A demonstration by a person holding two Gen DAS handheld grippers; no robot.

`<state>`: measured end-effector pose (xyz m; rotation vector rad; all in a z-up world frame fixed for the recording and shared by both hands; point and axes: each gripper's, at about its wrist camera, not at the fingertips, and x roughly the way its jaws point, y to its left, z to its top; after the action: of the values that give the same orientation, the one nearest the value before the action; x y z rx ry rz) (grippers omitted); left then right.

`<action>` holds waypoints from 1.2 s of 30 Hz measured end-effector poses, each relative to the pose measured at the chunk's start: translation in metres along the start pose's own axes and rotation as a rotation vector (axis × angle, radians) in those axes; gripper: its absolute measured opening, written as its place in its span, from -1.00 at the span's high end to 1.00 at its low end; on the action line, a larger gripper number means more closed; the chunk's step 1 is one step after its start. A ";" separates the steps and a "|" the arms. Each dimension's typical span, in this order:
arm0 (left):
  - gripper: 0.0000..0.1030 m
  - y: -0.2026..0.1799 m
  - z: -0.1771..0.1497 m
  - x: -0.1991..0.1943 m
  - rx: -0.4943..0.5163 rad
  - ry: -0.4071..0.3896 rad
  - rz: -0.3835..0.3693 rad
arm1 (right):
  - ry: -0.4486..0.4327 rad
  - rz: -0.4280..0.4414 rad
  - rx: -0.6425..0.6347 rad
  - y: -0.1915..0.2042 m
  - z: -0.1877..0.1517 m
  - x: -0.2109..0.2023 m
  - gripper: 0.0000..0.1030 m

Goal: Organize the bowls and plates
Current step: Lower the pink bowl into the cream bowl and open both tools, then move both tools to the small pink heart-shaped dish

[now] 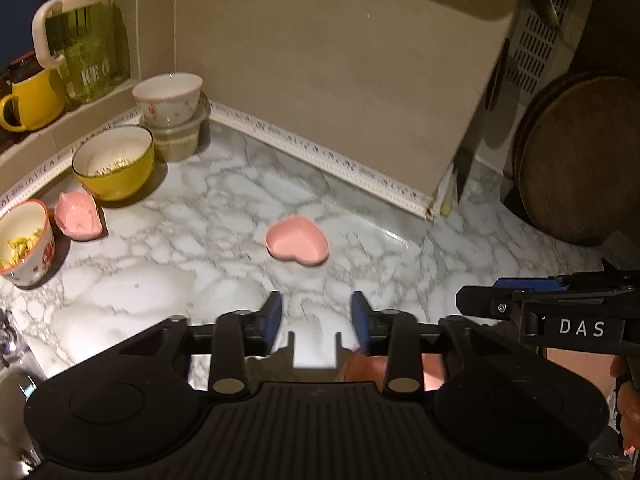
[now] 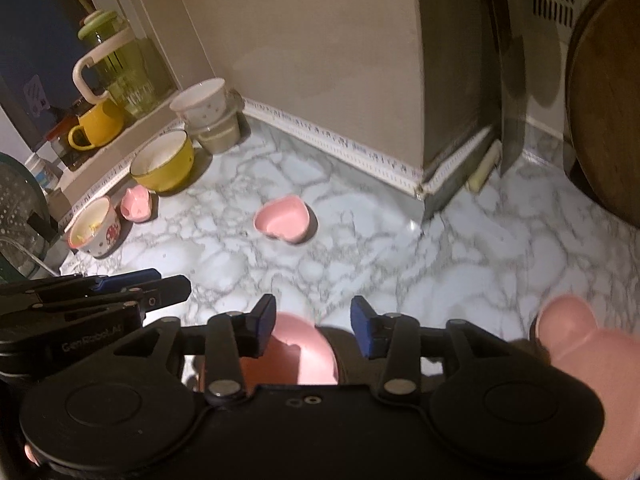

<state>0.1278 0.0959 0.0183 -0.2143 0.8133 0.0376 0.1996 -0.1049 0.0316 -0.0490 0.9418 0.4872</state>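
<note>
Here both claws [image 1: 316,312] [image 2: 313,314] gape apart, holding nothing.

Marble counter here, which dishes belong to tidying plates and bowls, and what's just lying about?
For the job: pink heart-shaped dish, yellow bowl, white floral bowl stacked on a beige bowl, small pink dish.

Lying about: green glass pitcher, yellow mug, round wooden board.

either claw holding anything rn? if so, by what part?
No. Left claw is open over bare marble counter. Right claw is open too; a pink dish lies beneath it, not pinched.
</note>
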 end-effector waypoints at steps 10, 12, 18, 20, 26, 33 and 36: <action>-0.30 0.014 0.033 0.021 -0.028 -0.040 0.051 | -0.052 0.021 -0.056 -0.001 0.031 0.017 -0.36; -0.39 0.016 0.038 0.028 -0.031 -0.041 0.051 | -0.052 0.027 -0.057 -0.003 0.036 0.024 -0.55; -0.53 0.026 0.053 0.054 -0.069 -0.018 0.040 | -0.018 0.064 -0.053 -0.011 0.051 0.050 -0.93; -0.53 0.029 0.058 0.066 -0.075 -0.002 0.051 | 0.003 0.078 -0.052 -0.013 0.055 0.060 -0.94; -0.53 0.040 0.067 0.105 -0.096 0.058 0.053 | 0.047 0.087 -0.040 -0.016 0.065 0.091 -0.94; -0.53 0.046 0.072 0.149 -0.105 0.125 0.065 | 0.102 0.086 -0.042 -0.018 0.069 0.132 -0.88; -0.53 0.052 0.072 0.165 -0.122 0.148 0.070 | 0.121 0.077 -0.053 -0.019 0.070 0.148 -0.80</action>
<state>0.2866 0.1529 -0.0627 -0.3066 0.9668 0.1393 0.3334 -0.0478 -0.0457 -0.0910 1.0520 0.5854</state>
